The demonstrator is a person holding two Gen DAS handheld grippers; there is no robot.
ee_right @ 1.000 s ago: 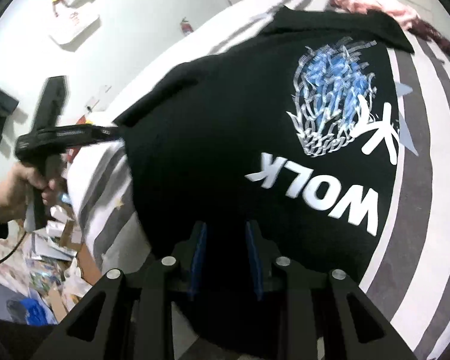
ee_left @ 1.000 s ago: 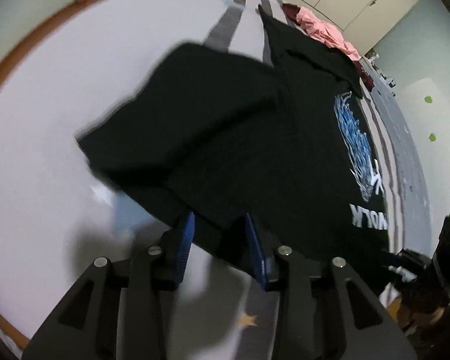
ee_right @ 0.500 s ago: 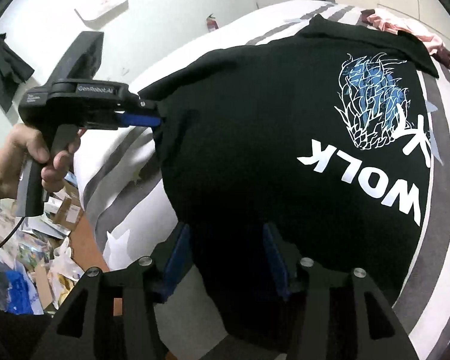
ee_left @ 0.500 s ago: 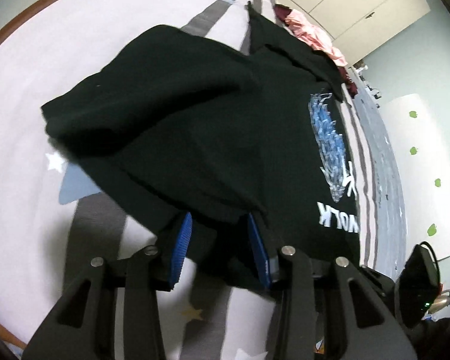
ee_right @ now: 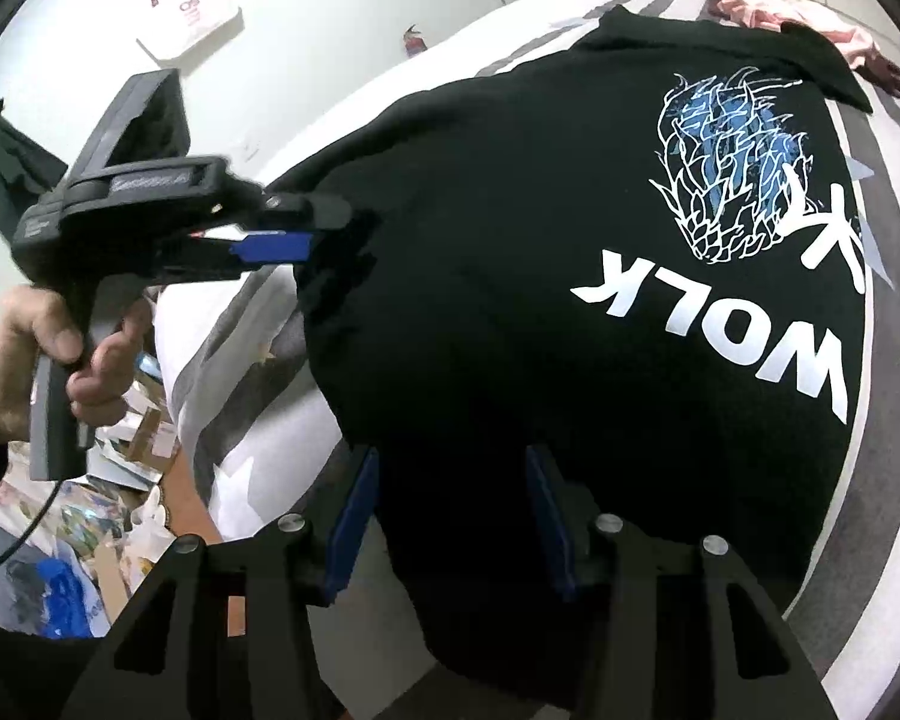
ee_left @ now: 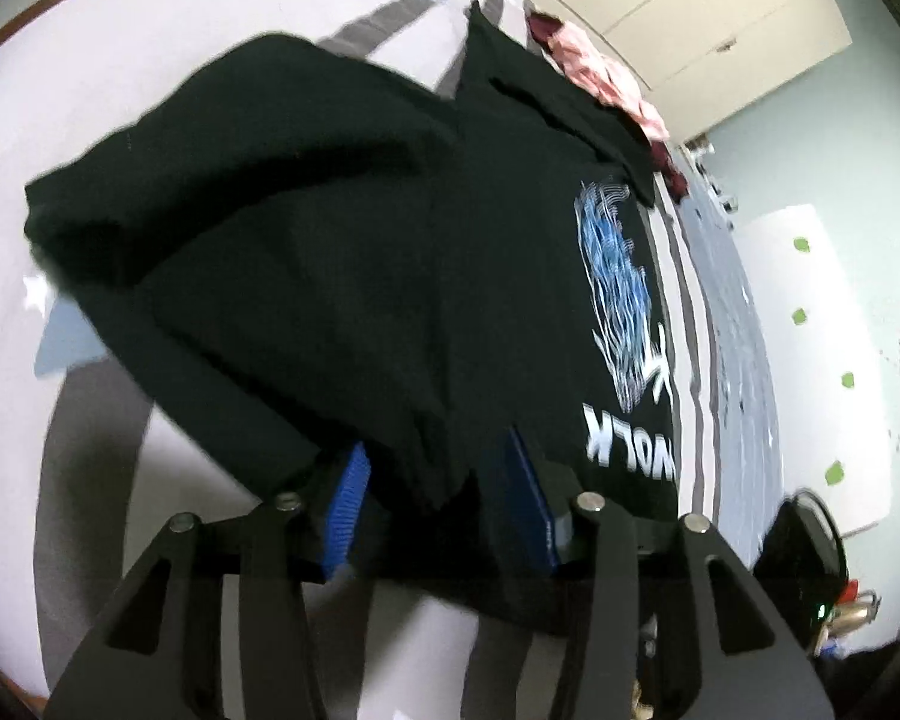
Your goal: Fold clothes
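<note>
Shirt (ee_right: 510, 300) looks soft and floppy; hold its bottom edge. Both tongs, left gripper (ee_left: 438, 498) and right gripper (ee_right: 450, 516), have just loosened, cloth between them.

I see a bed (ee_left: 222, 30) with a white cover crossed by grey stripes and dotted with pale stars. At its far end lies a pink garment (ee_left: 600, 75) beside something dark red. Behind stand cream wardrobe doors (ee_left: 690, 18). On the white wall hangs a small red extinguisher (ee_right: 413, 39) (I think). Papers and boxes litter the floor (ee_right: 120, 480).
</note>
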